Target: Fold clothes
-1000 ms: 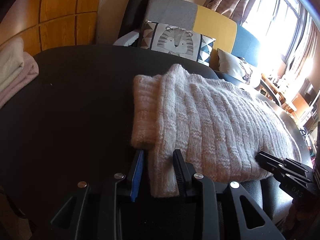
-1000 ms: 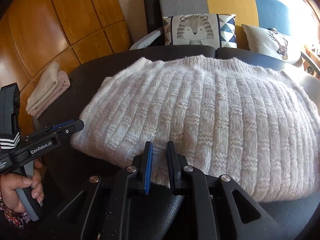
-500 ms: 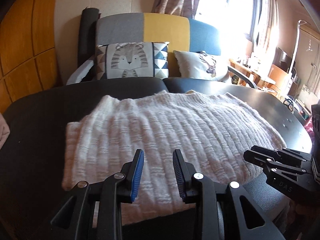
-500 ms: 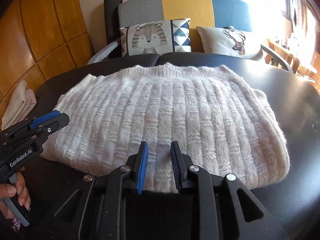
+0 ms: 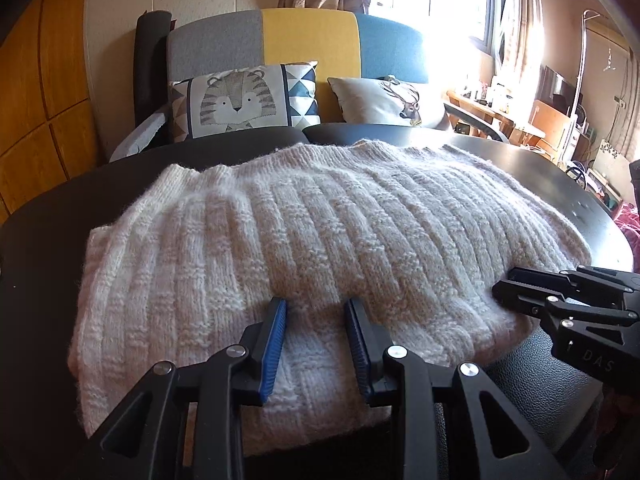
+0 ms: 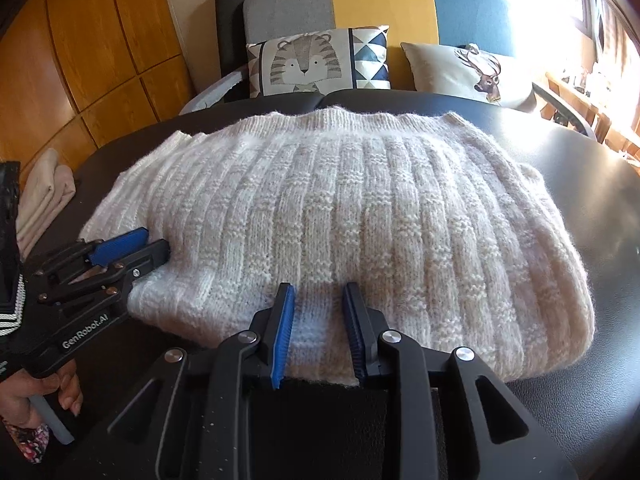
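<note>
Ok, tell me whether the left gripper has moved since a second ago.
Yes. The left gripper shifted right along the knit sweater, off its left end.

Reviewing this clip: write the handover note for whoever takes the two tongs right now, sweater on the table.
Left tongs: open, over the sweater's near edge, gripping nothing.
Right tongs: jaws opening, knit between them at the near edge, not pinched.
Sweater: lies flat on the black table, folded into a rough rectangle.
Folded pale clothes sit at the table's left edge.
Done: the sweater's sides look tucked in.
Left: probably a final fold, then stacking.
</note>
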Demonstrator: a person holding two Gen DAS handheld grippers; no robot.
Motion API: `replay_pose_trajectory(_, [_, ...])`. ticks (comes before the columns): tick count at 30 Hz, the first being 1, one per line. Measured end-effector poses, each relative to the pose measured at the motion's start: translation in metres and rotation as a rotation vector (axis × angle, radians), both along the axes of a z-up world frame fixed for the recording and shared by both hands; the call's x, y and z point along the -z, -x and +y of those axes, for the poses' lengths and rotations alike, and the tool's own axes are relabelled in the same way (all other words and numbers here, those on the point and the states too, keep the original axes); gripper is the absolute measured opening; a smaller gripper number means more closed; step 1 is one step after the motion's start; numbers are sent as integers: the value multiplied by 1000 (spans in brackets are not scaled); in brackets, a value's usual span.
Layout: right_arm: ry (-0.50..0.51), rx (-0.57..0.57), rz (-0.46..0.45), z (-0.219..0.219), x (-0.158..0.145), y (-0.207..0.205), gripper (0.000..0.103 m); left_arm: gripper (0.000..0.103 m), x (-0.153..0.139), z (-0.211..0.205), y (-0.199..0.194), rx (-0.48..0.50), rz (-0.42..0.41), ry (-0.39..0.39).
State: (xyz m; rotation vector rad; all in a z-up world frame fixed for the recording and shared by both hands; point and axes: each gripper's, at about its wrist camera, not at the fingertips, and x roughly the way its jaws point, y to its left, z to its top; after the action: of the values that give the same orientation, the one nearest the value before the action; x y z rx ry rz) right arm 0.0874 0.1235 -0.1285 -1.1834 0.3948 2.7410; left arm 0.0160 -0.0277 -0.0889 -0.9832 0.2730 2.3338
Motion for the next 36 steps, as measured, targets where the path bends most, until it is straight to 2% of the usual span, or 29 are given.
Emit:
replay_pose_trajectory(2, [-8, 29, 30, 11, -8, -8, 28, 31, 0, 0, 1, -1, -8, -2])
replay_pose_trajectory(7, [-88, 132, 7, 44, -15, -23, 31, 31, -1, 0, 3, -5, -19, -8])
replay_pose_trajectory(13, [-74, 191, -57, 77, 0, -31, 31, 31, 0, 1, 3, -9, -24, -1])
replay_pose_trajectory(19, [-100, 184, -81, 78, 2, -27, 31, 31, -1, 1, 5, -8, -39, 2])
replay_pose_trajectory(27, [-85, 184, -77, 79, 2, -29, 32, 31, -2, 1, 4, -8, -37, 5])
replay_pose_trajectory(30, [-44, 188, -40, 83, -9, -35, 32, 31, -4, 1, 5, -13, -45, 1])
replay_pose_trajectory(32, [-52, 217, -17, 86, -16, -41, 32, 31, -11, 0, 6, -22, -57, -21])
replay_pose_trajectory(34, [-69, 260, -28, 93, -18, -45, 32, 31, -23, 3, 3, -3, -27, -50])
replay_pose_trajectory(36, [-38, 286, -33, 102, -16, -49, 32, 31, -32, 11, -2, 34, 7, -69])
